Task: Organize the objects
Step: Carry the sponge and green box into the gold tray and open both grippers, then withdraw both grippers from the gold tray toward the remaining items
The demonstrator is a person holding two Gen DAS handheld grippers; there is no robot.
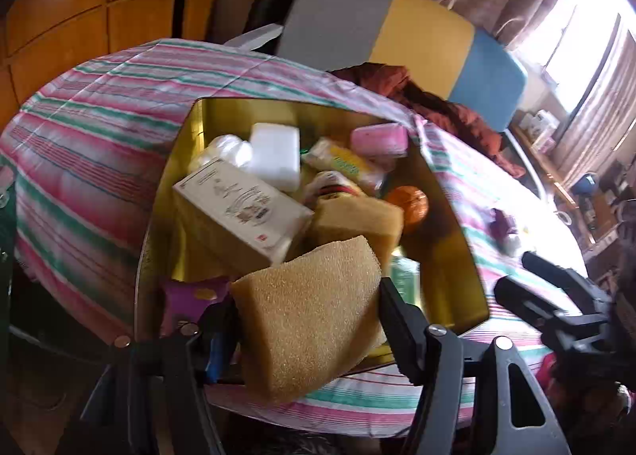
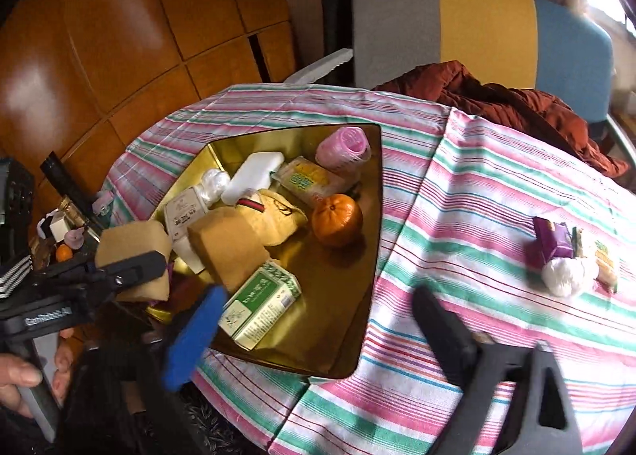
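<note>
Our left hand-held gripper (image 1: 306, 319) has a tan sponge (image 1: 310, 315) between its parted jaws at lower centre; whether the pads press it we cannot tell. Our right hand-held gripper (image 2: 318, 312) gapes empty. Beyond, the gold tray (image 2: 357, 256) on the striped bench (image 2: 477, 196) holds an orange (image 2: 337, 219).
</note>
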